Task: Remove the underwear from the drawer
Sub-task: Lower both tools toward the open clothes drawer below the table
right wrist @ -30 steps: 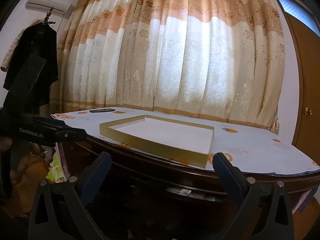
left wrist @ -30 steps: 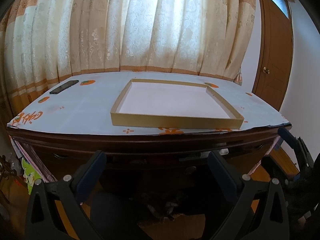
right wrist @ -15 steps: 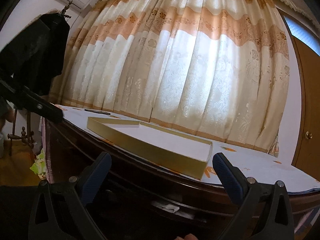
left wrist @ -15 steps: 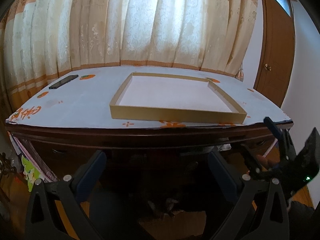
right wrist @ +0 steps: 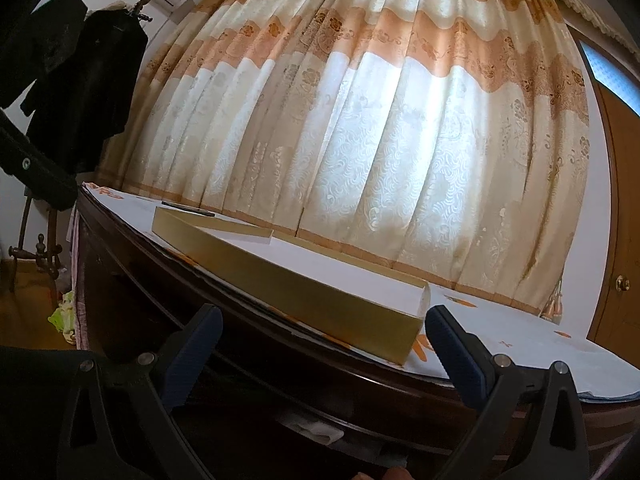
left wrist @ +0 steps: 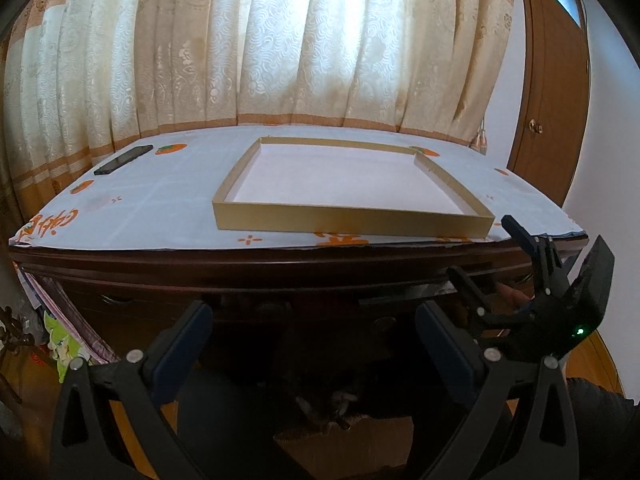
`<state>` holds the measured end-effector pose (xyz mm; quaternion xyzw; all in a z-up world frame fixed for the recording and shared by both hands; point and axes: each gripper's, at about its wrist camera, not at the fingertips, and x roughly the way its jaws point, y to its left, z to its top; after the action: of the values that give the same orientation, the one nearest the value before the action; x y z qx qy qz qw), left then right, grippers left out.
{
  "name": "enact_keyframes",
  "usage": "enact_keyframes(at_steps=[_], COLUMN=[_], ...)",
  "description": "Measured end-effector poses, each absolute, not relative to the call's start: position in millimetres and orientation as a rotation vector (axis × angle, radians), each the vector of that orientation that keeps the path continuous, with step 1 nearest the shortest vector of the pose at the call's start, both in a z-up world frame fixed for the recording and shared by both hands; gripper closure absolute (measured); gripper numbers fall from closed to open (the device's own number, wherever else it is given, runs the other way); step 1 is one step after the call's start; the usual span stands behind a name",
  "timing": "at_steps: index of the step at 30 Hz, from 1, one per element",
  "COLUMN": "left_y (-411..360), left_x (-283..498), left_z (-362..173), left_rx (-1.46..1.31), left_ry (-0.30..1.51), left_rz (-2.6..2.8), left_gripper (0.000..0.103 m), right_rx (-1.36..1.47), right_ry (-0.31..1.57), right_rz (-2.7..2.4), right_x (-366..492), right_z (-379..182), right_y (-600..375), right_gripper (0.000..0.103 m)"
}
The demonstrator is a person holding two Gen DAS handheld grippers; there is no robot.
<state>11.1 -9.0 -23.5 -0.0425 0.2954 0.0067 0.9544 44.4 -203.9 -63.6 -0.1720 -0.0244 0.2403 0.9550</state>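
Below the worktop (left wrist: 168,200) edge, we are holding our left hand-held gripper (left wrist: 312,332) spread wide, facing a dark drawer (left wrist: 404,296); underwear is too shadowed to make out. From the right wrist, our right hand-held gripper (right wrist: 322,334) is gaping empty beneath the gold tray (right wrist: 280,276).

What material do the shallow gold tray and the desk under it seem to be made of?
The shallow gold tray looks like cardboard: thin straight walls, matte gold outside, plain white inside. The desk looks like dark wood with a glossy varnish; its rounded edge reflects light. A printed white cover hides its top, perhaps plastic or paper; I cannot tell which.
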Motion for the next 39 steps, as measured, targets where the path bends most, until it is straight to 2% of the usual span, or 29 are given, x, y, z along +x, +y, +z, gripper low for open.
enact_keyframes(at_steps=[39], left_y=[-13.2], left_x=[9.9], left_z=[-27.2], left_rx=[-0.101], left_ry=[0.615], left_rz=[0.013], left_gripper=[0.0], right_rx=[-0.414], right_ry=[0.037], right_rz=[0.49], right_x=[66.9], right_z=[-80.1], right_y=[-203.5], right_gripper=[0.001])
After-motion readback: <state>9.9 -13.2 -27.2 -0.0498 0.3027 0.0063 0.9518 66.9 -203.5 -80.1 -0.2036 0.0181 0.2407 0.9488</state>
